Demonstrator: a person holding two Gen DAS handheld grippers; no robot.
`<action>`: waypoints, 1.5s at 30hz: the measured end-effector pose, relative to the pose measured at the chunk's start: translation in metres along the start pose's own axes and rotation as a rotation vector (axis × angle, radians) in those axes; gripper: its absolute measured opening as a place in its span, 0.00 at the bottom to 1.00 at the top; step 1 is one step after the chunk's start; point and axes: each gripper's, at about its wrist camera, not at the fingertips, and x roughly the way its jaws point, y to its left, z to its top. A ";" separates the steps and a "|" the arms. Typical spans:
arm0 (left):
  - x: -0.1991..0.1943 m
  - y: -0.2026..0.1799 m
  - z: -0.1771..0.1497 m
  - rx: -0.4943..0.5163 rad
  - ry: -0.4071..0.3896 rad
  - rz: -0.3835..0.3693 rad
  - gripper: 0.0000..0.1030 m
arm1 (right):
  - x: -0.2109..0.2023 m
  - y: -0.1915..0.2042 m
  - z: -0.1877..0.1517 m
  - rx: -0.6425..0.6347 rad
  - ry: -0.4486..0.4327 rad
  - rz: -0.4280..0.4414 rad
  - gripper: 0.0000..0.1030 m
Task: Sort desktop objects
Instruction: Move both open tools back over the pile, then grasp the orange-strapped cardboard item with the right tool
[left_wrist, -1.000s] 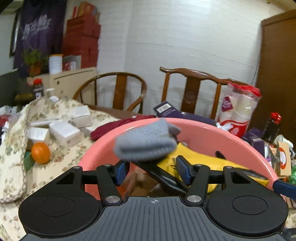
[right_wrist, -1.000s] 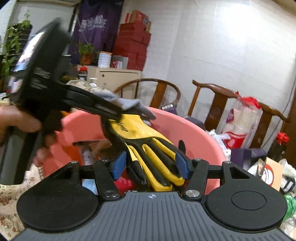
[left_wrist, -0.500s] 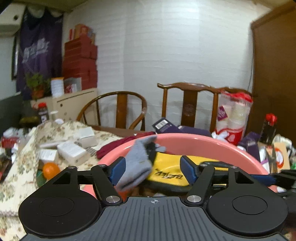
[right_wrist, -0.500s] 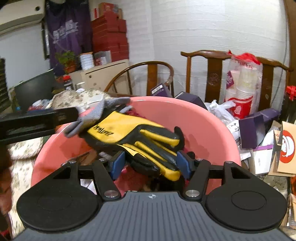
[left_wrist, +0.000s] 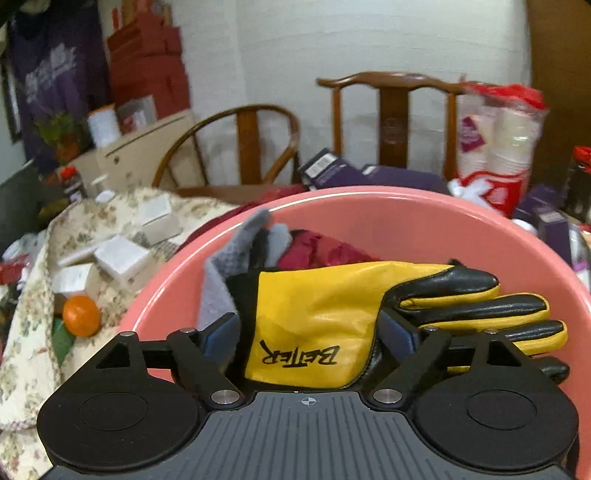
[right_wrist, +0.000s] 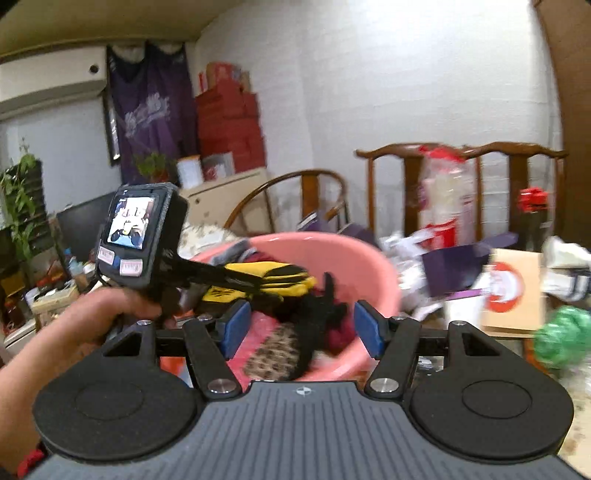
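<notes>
A yellow and black glove (left_wrist: 332, 310) with a grey cuff (left_wrist: 229, 266) lies in the pink basin (left_wrist: 406, 210) over dark red cloth (left_wrist: 317, 247). My left gripper (left_wrist: 306, 332) is open, its blue pads either side of the glove's wrist. In the right wrist view the basin (right_wrist: 369, 266) sits ahead with the glove (right_wrist: 273, 275) and black and patterned items inside. My right gripper (right_wrist: 301, 328) is open and empty, back from the basin. The left gripper's body and the hand holding it (right_wrist: 136, 240) are at the left.
An orange (left_wrist: 81, 315) and white boxes (left_wrist: 122, 254) lie on the floral cloth left of the basin. Purple boxes, a cup stack in a bag (left_wrist: 498, 147) and a cardboard box (right_wrist: 513, 288) crowd the right. Two wooden chairs stand behind.
My right gripper has let go of the glove and pulled back and up. The glove now rests in the basin, and my left gripper has come closer around its wrist.
</notes>
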 end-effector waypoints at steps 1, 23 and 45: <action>0.004 0.000 0.002 0.004 0.002 0.024 0.91 | -0.008 -0.008 -0.002 0.016 -0.011 -0.017 0.66; -0.160 -0.115 -0.051 0.102 -0.380 -0.421 1.00 | -0.026 -0.180 -0.084 0.317 0.090 -0.316 0.69; -0.091 -0.207 -0.129 0.310 -0.364 -0.397 1.00 | 0.040 -0.193 -0.078 0.260 0.212 -0.392 0.57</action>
